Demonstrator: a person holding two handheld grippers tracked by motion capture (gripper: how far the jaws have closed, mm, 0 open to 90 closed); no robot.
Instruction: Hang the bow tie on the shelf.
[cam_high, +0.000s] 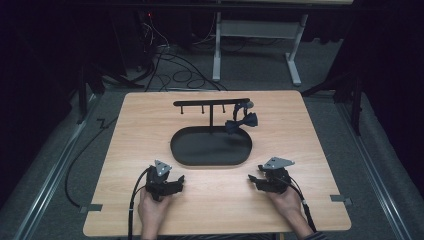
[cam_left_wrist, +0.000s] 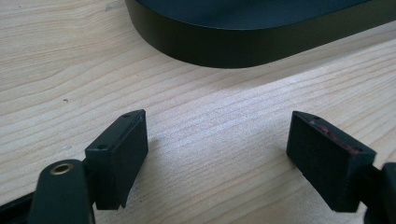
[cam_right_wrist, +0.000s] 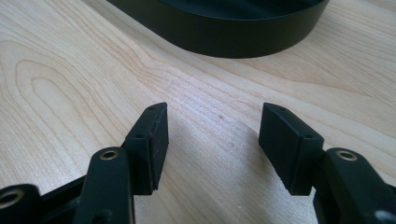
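Both grippers rest low on the table (cam_high: 300, 150), left gripper (cam_high: 178, 181) and right gripper (cam_high: 253, 180) released and empty, apparently parked clear of the black tray (cam_high: 210, 160) at centre frame, while the bow tie (cam_high: 241, 123) hangs from the rack (cam_high: 210, 102) above the tray's right end.

High view dim, dark surround, bench (cam_high: 300, 150) lit from above; claw views bright, sharp, soft shadows, tray (cam_left_wrist: 233, 46) edge slightly blurred.
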